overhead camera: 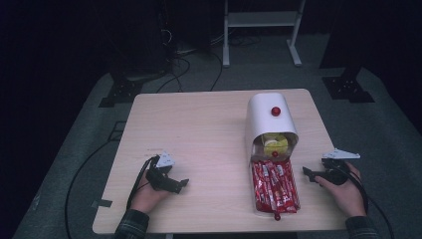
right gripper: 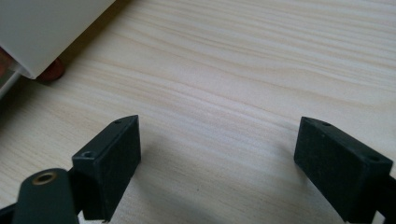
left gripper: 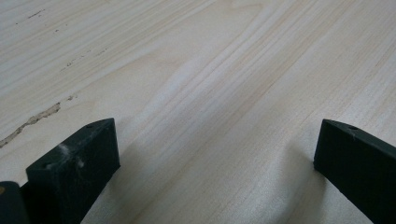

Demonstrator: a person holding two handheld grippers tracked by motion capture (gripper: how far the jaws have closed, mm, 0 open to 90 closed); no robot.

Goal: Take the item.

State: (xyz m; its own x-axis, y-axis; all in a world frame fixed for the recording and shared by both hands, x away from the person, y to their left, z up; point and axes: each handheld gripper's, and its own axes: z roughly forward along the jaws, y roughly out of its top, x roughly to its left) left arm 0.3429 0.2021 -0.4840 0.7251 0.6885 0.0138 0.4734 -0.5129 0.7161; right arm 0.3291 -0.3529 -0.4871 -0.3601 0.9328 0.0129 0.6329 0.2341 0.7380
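A white box (overhead camera: pixel 271 119) with a rounded cover and a red knob (overhead camera: pixel 275 111) stands right of centre on the wooden table (overhead camera: pixel 199 124). Yellow items (overhead camera: pixel 275 143) show inside its open front. A white tray (overhead camera: pixel 252 199) full of red sachets (overhead camera: pixel 273 186) is drawn out toward me, with a small red knob (overhead camera: pixel 277 216) at its near end. My left gripper (overhead camera: pixel 185 182) rests on the table to the tray's left, open (left gripper: pixel 217 140) over bare wood. My right gripper (overhead camera: pixel 306 172) lies to the tray's right, open (right gripper: pixel 219 140), with the box's white wall (right gripper: pixel 42 28) and a red foot (right gripper: pixel 51 72) at the upper left.
Bare tabletop stretches across the left and far half. Black cables (overhead camera: pixel 84 169) trail off the table's left side onto the grey floor. A white stand (overhead camera: pixel 261 30) and dark equipment bases (overhead camera: pixel 348 87) stand beyond the far edge.
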